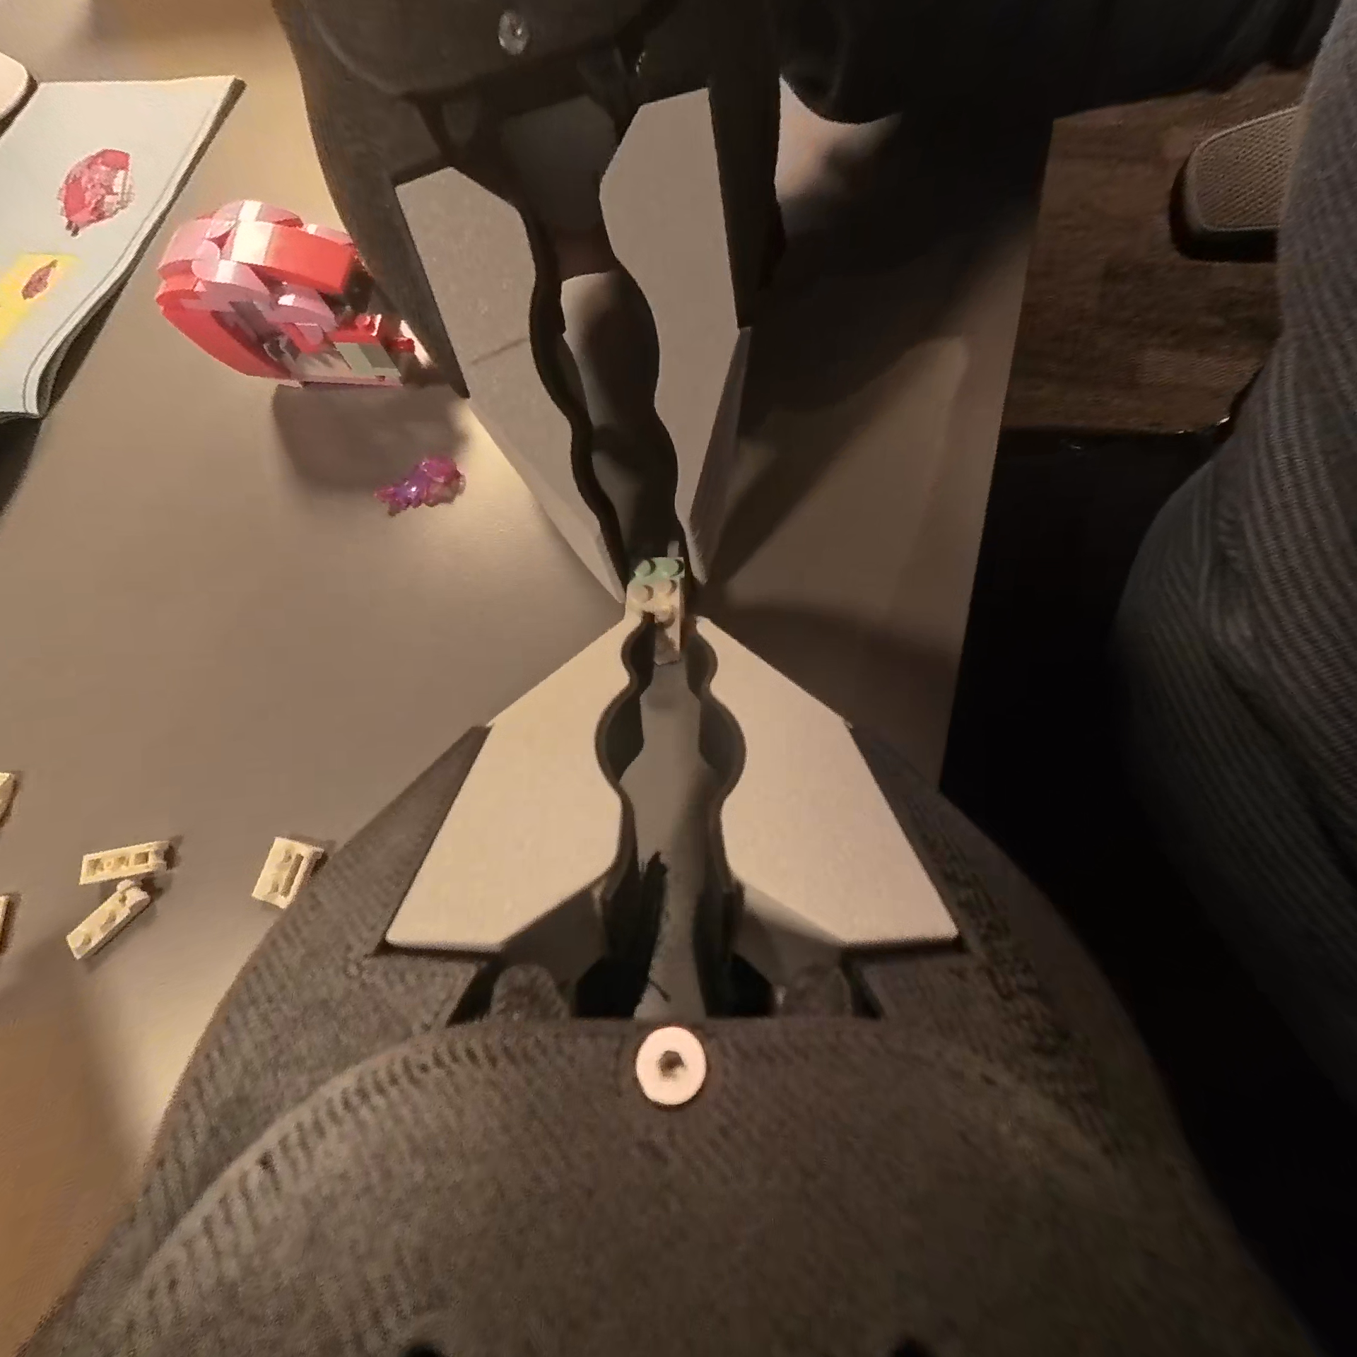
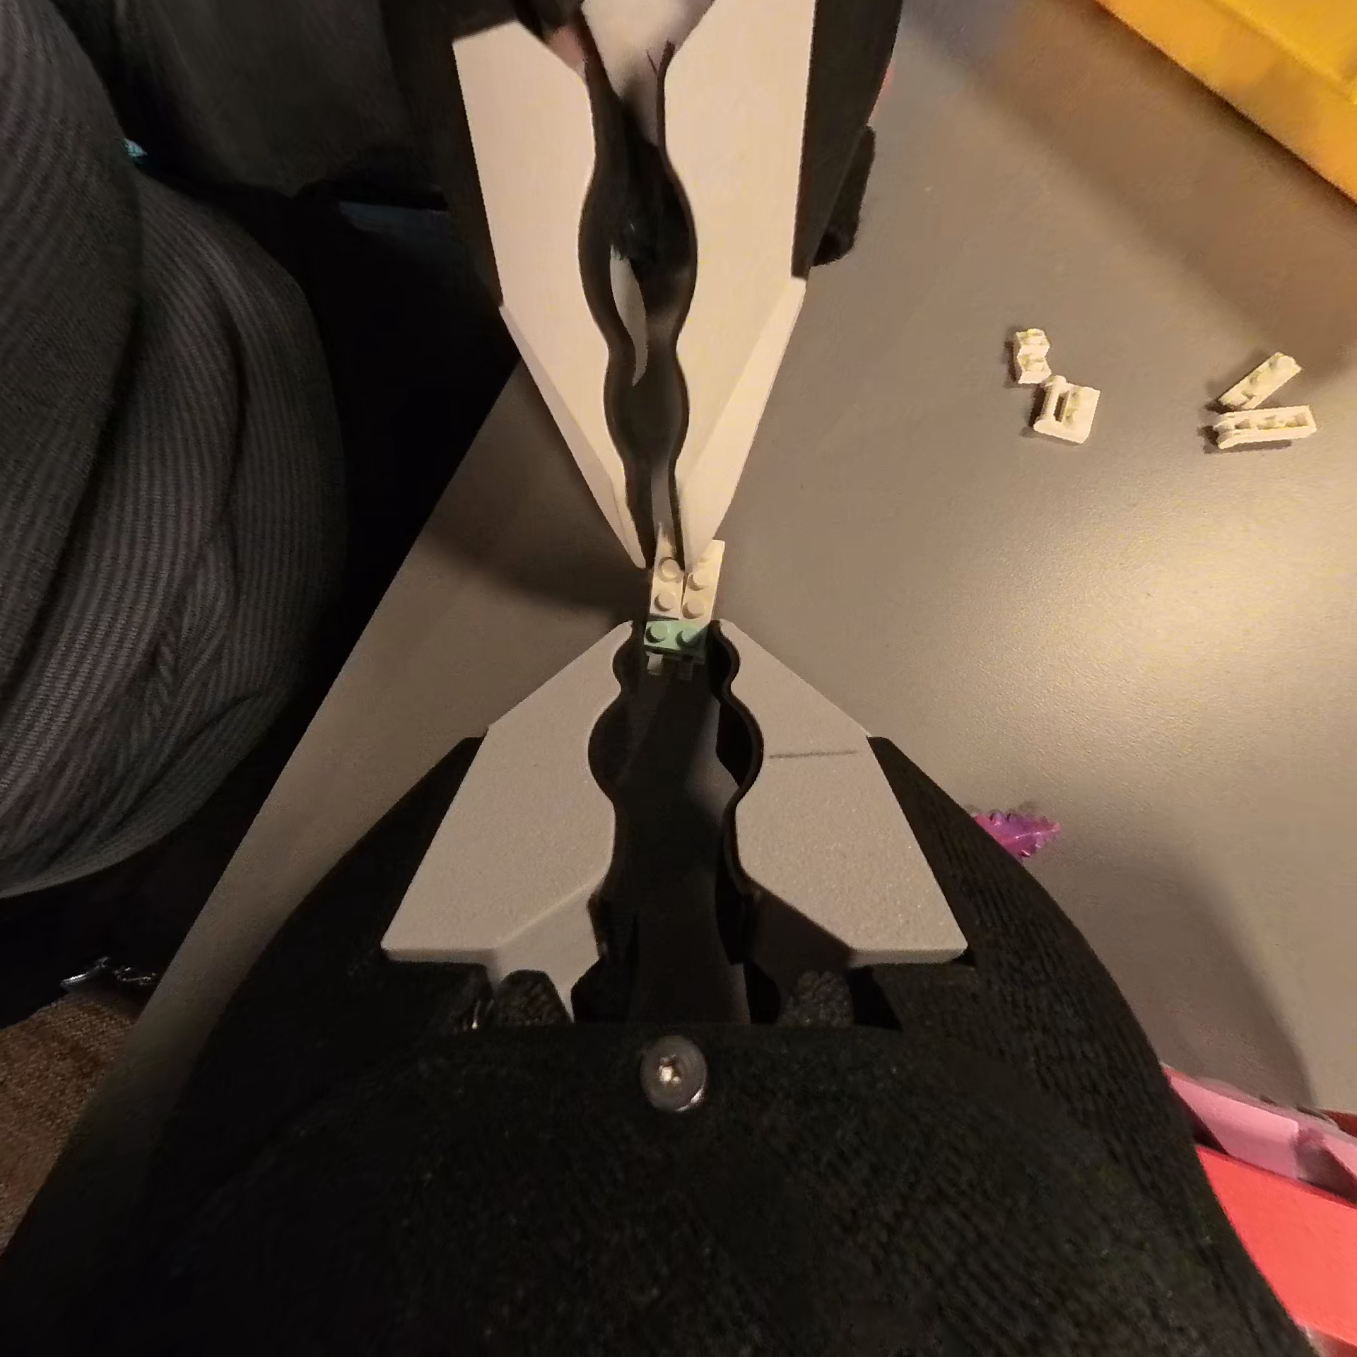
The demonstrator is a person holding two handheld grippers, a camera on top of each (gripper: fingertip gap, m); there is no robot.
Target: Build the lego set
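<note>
1. Left wrist view takes in a broad grey worktop (image 1: 220, 624); its near edge runs beside a person's dark striped garment (image 1: 1248, 661).
2. An open booklet (image 1: 95, 242) lies at the far left of the worktop. Just beside it sits a red and pink brick model (image 1: 272, 294).
3. Left tongs (image 1: 664, 624) and right tongs (image 2: 675, 639) meet tip to tip above the worktop, near its edge.
4. Left tongs are nearly closed, clamped edge-on upon a cream brick plate (image 2: 683, 580). Both views show the plate's tail running back between the fingertips.
5. Right tongs stand a little wider, closed on a pale green brick (image 2: 672, 635). The fingertips sit against its two sides.
6. The green brick abuts the end of the cream plate, studs facing the same way; the two pieces are touching, held in the air between the two tools.
7. Four loose cream plates (image 2: 1145, 396) lie scattered on the worktop, well apart from the tongs.
8. A small translucent purple piece (image 1: 420, 481) lies alone on the worktop, between the red model and the tongs.
9. A yellow object (image 2: 1248, 88) shows at the far corner in the right wrist view; what it is cannot be told.
</note>
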